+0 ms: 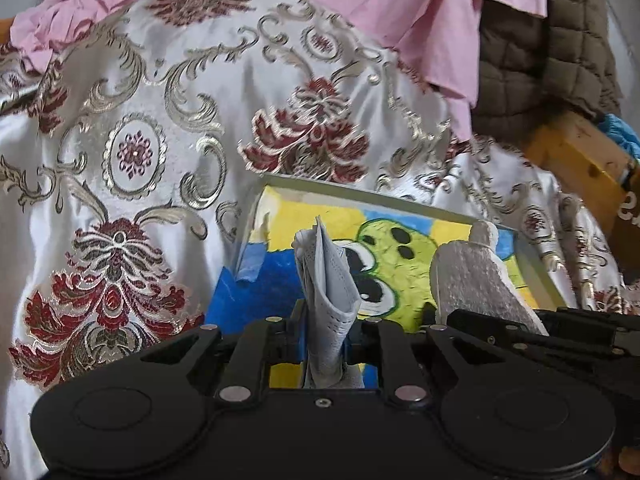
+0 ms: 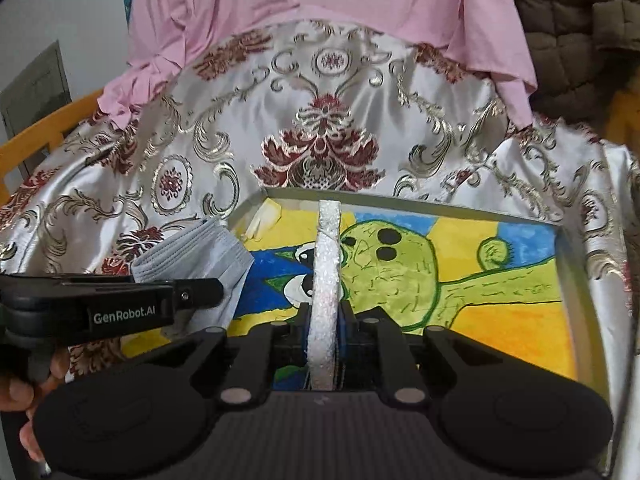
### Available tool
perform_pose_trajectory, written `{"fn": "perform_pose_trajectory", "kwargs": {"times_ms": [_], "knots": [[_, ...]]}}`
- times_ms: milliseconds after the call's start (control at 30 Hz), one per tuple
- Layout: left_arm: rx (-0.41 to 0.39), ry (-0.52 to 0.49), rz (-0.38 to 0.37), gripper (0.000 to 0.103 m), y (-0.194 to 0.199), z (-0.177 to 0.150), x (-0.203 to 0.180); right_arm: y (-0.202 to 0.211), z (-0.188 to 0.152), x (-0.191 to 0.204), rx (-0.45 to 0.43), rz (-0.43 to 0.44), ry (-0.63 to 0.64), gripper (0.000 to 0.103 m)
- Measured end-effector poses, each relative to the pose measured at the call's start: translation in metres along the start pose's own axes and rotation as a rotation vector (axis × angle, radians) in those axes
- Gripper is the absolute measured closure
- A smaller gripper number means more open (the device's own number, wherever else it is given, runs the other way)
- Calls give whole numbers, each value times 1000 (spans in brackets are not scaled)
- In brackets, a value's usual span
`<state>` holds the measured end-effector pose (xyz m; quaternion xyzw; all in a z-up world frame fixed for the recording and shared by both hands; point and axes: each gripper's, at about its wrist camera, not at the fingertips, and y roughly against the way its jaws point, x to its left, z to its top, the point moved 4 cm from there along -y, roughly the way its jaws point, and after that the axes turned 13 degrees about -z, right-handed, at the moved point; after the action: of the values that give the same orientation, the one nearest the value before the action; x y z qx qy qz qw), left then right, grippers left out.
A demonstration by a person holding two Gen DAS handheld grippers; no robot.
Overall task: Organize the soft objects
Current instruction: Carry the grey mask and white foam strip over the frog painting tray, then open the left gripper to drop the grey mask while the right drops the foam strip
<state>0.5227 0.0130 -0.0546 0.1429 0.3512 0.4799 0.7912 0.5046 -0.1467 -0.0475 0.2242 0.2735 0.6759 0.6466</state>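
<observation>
Left wrist view: left gripper [image 1: 326,322] clamped on folded grey face mask [image 1: 326,280]; mask stands upright between fingers, poking forward over painted tray [image 1: 536,264]. White foam piece [image 1: 472,280] just right, held by right gripper [image 1: 532,322].

Right wrist view: right gripper [image 2: 325,320] pinching white foam piece [image 2: 327,292] edge-on, upright between fingers, above tray [image 2: 568,264]. Left gripper [image 2: 192,294] at left, mask [image 2: 192,256] in its grip, over tray's left rim. Brocade cloth [image 2: 320,120] beneath.
</observation>
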Motion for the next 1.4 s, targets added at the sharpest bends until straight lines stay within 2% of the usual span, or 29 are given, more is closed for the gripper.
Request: {"fn": "perform_pose_trajectory", "kwargs": {"times_ms": [367, 667, 867, 967, 1033, 1167, 1233, 1300, 1400], "knots": [[70, 41, -21, 84, -13, -7, 8, -19, -6, 14, 59, -5, 17, 89], [125, 63, 46, 83, -18, -11, 14, -19, -11, 8, 82, -14, -2, 88], [152, 52, 70, 77, -20, -12, 14, -16, -12, 9, 82, -23, 16, 87], [162, 52, 81, 73, -22, -13, 14, -14, -11, 6, 81, -33, 17, 81], [162, 42, 89, 71, -21, -12, 13, -10, -11, 4, 75, -40, 19, 70], [151, 17, 100, 58, -13, -11, 7, 3, -7, -2, 59, -34, 14, 54], [146, 8, 98, 55, -7, -11, 3, 12, -4, -5, 44, -35, 13, 45], [132, 5, 96, 51, 2, -10, -2, 25, -2, -8, 22, -37, 14, 41], [97, 0, 88, 40, 21, -8, -11, 47, 1, -13, -18, -33, 17, 32]]}}
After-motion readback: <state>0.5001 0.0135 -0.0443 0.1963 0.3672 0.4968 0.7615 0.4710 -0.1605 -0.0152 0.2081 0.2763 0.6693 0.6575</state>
